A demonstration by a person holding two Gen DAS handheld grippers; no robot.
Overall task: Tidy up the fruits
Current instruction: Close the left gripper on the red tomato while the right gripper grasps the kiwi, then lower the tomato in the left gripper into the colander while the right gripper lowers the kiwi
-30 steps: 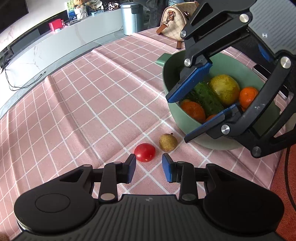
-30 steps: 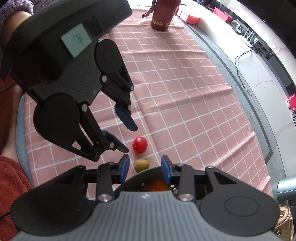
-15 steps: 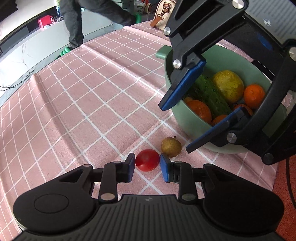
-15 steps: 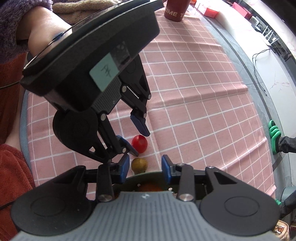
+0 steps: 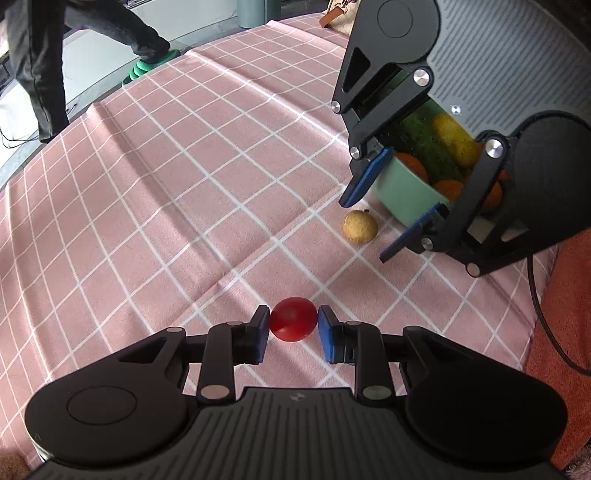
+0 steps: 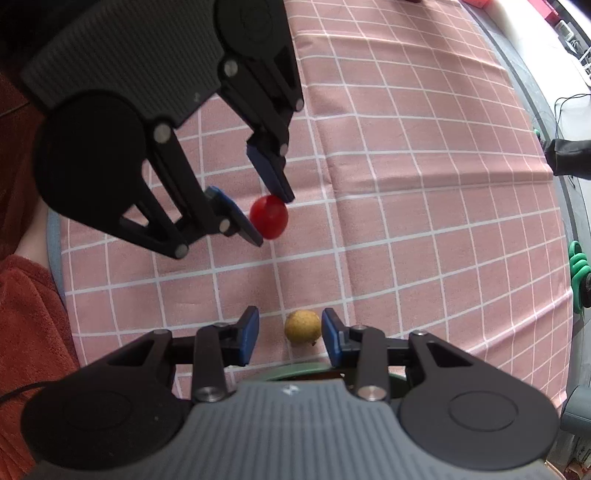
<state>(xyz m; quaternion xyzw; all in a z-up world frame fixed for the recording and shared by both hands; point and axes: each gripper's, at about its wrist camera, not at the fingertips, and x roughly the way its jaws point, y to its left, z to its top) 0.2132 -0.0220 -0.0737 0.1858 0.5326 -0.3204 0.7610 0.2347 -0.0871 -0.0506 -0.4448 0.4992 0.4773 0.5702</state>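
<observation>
Tomato [image 5: 293,324] pinched btwn left hand-held gripper [image 5: 291,334] pads, prob. lifted.

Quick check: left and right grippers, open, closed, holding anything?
Left gripper: shut on the small round red tomato, which looks lifted off the cloth.
Right gripper: open, straddling the small tan round fruit without touching it.

— What covered the table?
— A pink checked cloth [image 5: 192,192], creased in long folds.
— And what lay on it?
— A green bowl [image 5: 402,201] of fruit. A small yellow-brown fruit [image 5: 360,227] sat just beside the bowl, and a red tomato [image 5: 293,323] lay well apart from it. A handbag [image 5: 338,18] stood beyond the bowl.
</observation>
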